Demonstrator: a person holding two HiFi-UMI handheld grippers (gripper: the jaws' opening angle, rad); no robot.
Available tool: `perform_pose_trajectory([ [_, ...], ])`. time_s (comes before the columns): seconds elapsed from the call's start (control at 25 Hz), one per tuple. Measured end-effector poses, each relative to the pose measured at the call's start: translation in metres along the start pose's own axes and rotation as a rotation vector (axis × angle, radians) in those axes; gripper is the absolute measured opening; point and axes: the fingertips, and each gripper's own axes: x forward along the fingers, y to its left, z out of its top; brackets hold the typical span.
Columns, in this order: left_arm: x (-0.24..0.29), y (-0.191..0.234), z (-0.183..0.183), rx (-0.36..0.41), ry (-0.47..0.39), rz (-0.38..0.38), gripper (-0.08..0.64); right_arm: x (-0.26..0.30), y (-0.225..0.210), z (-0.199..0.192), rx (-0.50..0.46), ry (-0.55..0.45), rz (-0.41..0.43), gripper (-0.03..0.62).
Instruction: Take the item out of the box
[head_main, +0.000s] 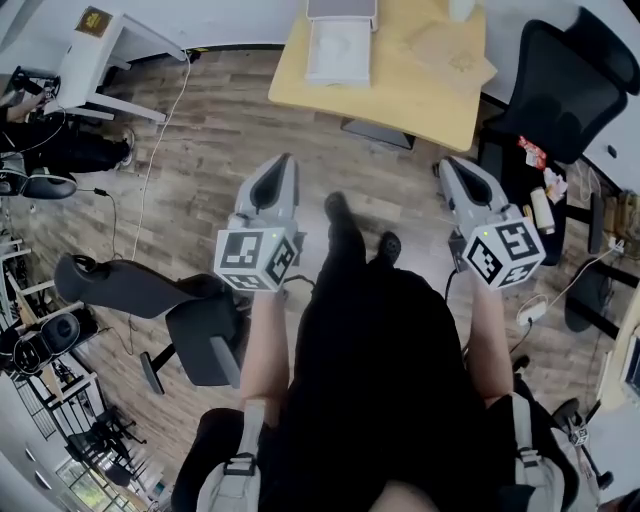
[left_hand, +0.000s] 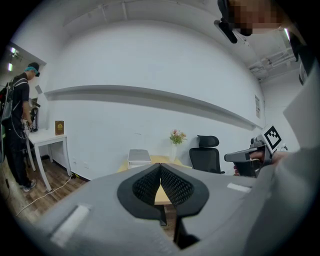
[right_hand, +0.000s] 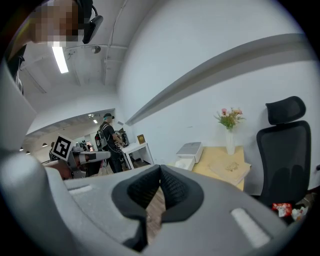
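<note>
We hold the left tool (head_main: 284, 163) forward on an outstretched forearm above the wooden floor (head_main: 200, 130), its jaws pressed together with nothing between them. The white box (head_main: 338, 48) sits ahead on the table (head_main: 400, 95), well apart from both tools; its contents do not show. The right tool (head_main: 447, 165) points forward alongside the left one, likewise closed and empty.

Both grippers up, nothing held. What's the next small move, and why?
Probably step toward the yellow table: the left gripper and right gripper are both shut and empty, held over the wooden floor, short of the table edge, and the white box lies on that table, likely out of reach.
</note>
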Motion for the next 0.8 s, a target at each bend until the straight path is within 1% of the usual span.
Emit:
perform_pose_trajectory([
  [0.2,0.028,0.043,0.014,-0.006,-0.004,-0.006,0.011,0.047,0.002,0.022,-0.014,0.002,0.0,0.003],
  [0.36,0.054,0.075,0.023,-0.005,-0.001,-0.015,0.011,0.087,0.007,0.042,-0.035,-0.014,0.02,0.003],
  [0.6,0.091,0.109,0.04,0.001,-0.011,-0.07,0.011,0.14,0.009,0.066,-0.059,-0.018,0.003,0.003],
  [0.8,0.115,0.136,0.047,0.002,-0.008,-0.112,0.011,0.181,0.013,0.078,-0.07,-0.012,0.002,0.003],
])
